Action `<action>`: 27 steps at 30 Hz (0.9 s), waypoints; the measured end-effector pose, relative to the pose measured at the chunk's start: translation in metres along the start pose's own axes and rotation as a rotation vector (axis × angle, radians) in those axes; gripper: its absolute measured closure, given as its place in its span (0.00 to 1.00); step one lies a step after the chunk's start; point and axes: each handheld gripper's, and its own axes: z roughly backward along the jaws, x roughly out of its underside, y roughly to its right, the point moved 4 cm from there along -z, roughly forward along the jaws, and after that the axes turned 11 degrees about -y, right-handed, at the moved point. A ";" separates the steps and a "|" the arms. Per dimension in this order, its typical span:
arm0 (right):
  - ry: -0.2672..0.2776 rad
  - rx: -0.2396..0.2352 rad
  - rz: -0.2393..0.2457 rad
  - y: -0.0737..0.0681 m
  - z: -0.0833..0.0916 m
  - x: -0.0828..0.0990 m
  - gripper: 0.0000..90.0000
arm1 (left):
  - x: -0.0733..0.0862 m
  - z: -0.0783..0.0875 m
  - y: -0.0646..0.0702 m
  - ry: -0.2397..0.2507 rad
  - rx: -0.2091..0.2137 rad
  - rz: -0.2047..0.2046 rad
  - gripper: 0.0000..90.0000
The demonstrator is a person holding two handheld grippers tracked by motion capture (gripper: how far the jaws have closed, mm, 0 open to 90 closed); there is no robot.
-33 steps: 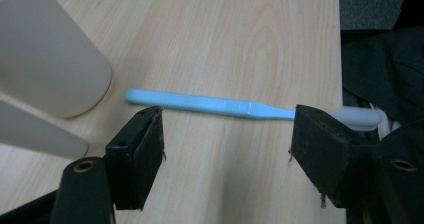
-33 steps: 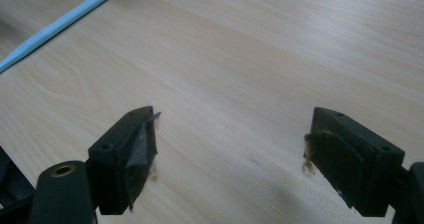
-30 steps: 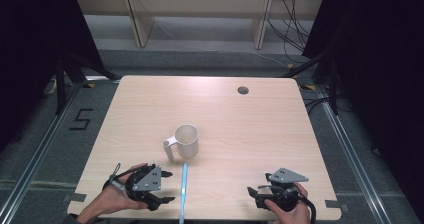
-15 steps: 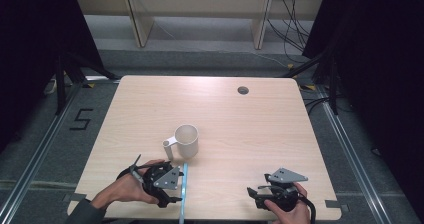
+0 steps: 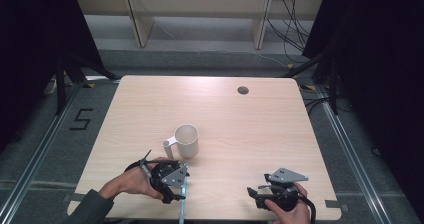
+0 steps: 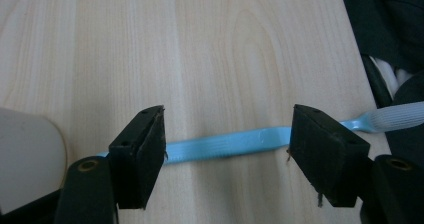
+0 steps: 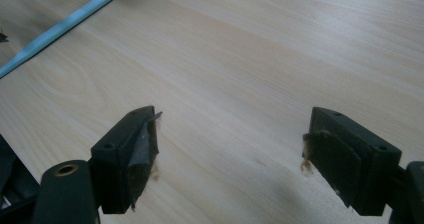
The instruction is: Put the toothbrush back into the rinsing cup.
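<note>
The light wooden table (image 5: 260, 129) has rounded corners and a small round dark cable hole (image 5: 243, 90) near its far edge, right of centre. It stands on grey carpet (image 5: 200, 59). A black numeral 5 (image 5: 80, 119) is marked on the floor left of the table. Behind it stands a pale wooden shelf unit (image 5: 200, 14) with 2 uprights, and black cables (image 5: 290, 19) hang at its right side.

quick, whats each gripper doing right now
left gripper: open, jaws just closing a little, straddling the blue toothbrush, not gripping it
right gripper: open, holding nothing
</note>
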 end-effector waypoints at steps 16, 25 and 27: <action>0.008 -0.008 0.022 0.002 0.000 -0.001 0.24 | -0.001 -0.006 -0.022 0.040 -0.097 0.126 0.86; 0.010 -0.006 0.024 0.002 0.000 -0.001 0.25 | -0.008 -0.010 -0.031 0.037 -0.090 0.202 0.97; 0.003 -0.016 -0.003 0.000 0.000 0.000 0.25 | -0.008 -0.012 -0.032 0.030 -0.091 0.209 0.97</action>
